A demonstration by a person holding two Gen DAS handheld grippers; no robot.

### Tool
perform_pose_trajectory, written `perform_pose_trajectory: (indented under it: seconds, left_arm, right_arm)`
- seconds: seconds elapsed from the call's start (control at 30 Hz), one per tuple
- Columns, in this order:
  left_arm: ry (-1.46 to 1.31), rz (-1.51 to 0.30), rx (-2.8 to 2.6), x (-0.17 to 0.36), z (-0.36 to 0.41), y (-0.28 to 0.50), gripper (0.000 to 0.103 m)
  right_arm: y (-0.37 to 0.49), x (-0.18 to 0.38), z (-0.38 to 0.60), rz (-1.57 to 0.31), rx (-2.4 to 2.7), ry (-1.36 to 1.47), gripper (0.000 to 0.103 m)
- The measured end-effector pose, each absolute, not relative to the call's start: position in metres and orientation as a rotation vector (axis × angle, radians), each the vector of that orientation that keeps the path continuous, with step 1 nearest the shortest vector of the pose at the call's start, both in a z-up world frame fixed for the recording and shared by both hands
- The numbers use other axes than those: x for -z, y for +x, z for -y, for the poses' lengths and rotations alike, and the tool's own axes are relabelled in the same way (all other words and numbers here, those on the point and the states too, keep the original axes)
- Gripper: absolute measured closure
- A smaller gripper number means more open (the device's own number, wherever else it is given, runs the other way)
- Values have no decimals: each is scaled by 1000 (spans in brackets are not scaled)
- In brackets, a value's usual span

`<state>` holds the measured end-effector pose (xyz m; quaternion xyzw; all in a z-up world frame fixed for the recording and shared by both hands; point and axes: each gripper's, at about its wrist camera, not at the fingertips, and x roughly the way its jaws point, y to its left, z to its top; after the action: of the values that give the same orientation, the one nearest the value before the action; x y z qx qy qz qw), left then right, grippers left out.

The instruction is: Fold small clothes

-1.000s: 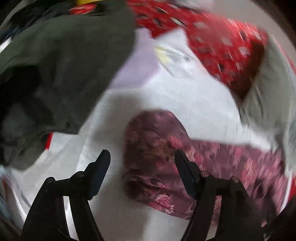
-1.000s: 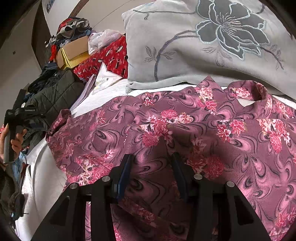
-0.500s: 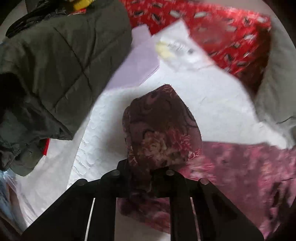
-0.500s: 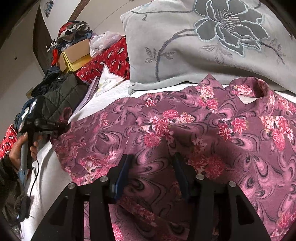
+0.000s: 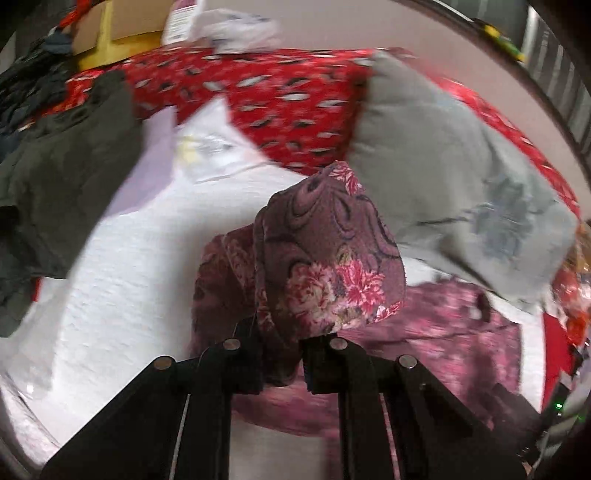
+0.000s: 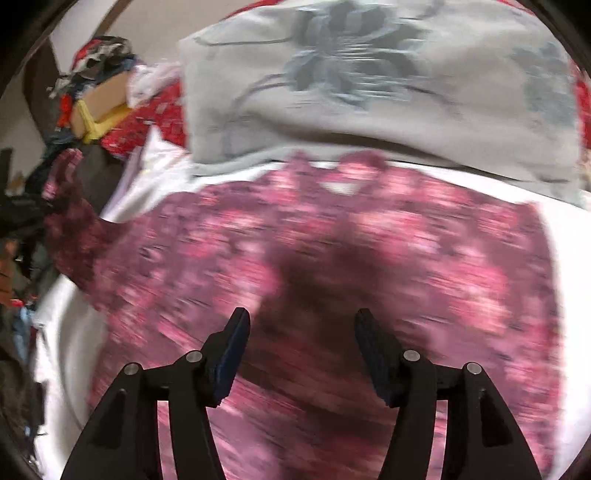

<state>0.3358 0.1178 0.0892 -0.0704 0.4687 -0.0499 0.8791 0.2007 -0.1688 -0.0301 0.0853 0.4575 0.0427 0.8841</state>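
Left gripper [image 5: 282, 360]: pressed together on a fold of the floral shirt's sleeve [image 5: 328, 266], which is pinched between the jaws and stands up in front of them; the closing took place within the last second.
Right gripper [image 6: 301, 354]: spread, its jaws having just been opening; nothing is clamped, and the cloth is seen below the gap, not between the pads.
Floral shirt [image 6: 332, 258]: a maroon garment with pink flowers, spread flat across the white bedsheet [image 5: 122, 266]; its collar is turned toward the grey pillow [image 6: 369, 92]. In the right wrist view it is smeared by motion blur.
Sleeve edge: the raised sleeve is seen at the far left of the right wrist view [image 6: 68, 206], lifted off the sheet, while the shirt's body lies flat.
Far edge: the grey flowered pillow lies along the shirt's collar side, just beside it; whether they touch cannot be told.
Left edge: a dark green quilted jacket [image 5: 62, 177] is heaped on the sheet, apart from the sleeve.
Open room: bare white sheet is seen between jacket and sleeve, and along the shirt's right side [image 6: 565, 295].
Background: a red patterned cloth [image 5: 288, 107] and a cardboard box [image 5: 125, 29] are stacked beyond the sheet.
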Motion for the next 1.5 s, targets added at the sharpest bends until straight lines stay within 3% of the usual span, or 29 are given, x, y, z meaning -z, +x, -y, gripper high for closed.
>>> perform_pose_trajectory:
  seconds: [0.4, 0.57, 0.77, 0.83, 0.93, 1.0, 1.07, 1.37, 1.4, 1.43, 1.47, 1.5]
  left_arm:
    - [-142, -1016, 388, -98, 60, 304, 91]
    - [-123, -1100, 469, -67, 130, 287, 91]
    - [-50, -1276, 469, 7, 187, 274, 90]
    - [-37, -1318, 450, 23, 185, 271, 90]
    - [-123, -1308, 519, 7, 162, 264, 84]
    - [-198, -1260, 571, -13, 130, 256, 71]
    - [-235, -1191, 543, -30, 91, 250, 45]
    - [-464, -1202, 339, 2, -63, 249, 45]
    - [-493, -1216, 322, 9, -69, 250, 45]
    - [-508, -1222, 310, 11, -73, 252, 45]
    - [-529, -1221, 304, 13, -78, 254, 45]
    - [-544, -1213, 302, 11, -78, 254, 45]
  right_arm:
    - [134, 33, 284, -1016, 11, 333, 40]
    - [117, 30, 285, -1007, -17, 323, 40]
    - [96, 29, 297, -1005, -7, 357, 40]
    - [93, 28, 303, -1005, 8, 363, 40]
    - [91, 20, 311, -985, 20, 383, 40]
    - [95, 12, 313, -949, 9, 409, 37]
    - [104, 7, 312, -923, -14, 436, 32]
    - [195, 42, 273, -970, -50, 597, 29]
    - [203, 51, 268, -996, -26, 610, 31]
    - [204, 51, 266, -984, -4, 599, 49]
    - [203, 46, 264, -952, 1, 579, 90]
    - [203, 41, 262, -931, -43, 571, 96]
